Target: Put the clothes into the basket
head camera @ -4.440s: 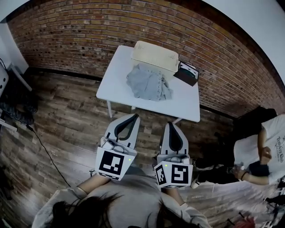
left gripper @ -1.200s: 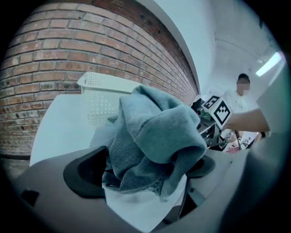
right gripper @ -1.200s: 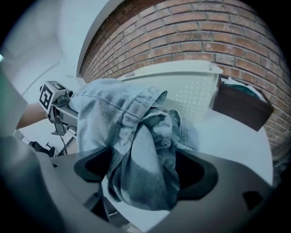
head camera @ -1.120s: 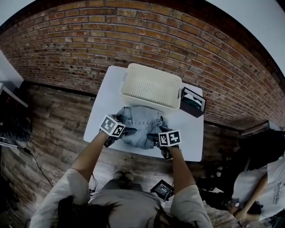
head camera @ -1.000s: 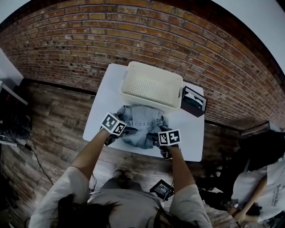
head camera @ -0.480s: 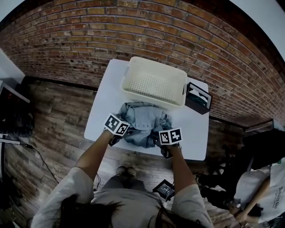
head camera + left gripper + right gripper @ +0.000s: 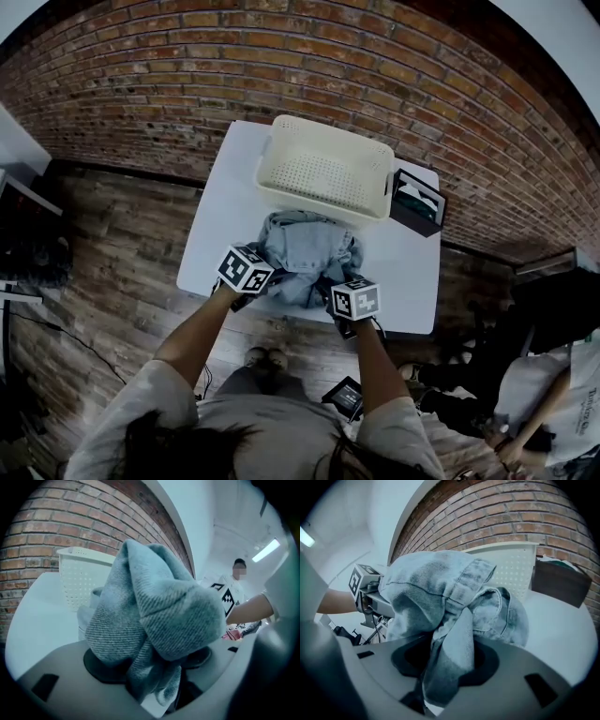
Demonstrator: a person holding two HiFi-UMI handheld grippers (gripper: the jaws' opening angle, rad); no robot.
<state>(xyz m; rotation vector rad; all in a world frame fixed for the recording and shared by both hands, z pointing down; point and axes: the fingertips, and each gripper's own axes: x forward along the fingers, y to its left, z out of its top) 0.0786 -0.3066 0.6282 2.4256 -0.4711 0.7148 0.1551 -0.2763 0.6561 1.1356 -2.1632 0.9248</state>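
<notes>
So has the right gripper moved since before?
Yes. The right gripper went forward from off the table to its near edge, fingers closing on the jeans.

Basket [image 7: 325, 171] is set on the table [image 7: 217, 216] toward its 12 o'clock edge. Clothes [image 7: 307, 248] are heaped just before the basket, at its 6 o'clock. 1 box [image 7: 418, 201] is placed just beside the basket at 3 o'clock. 1 person [image 7: 553, 394] is seen well apart from the table, at 4 o'clock.
</notes>
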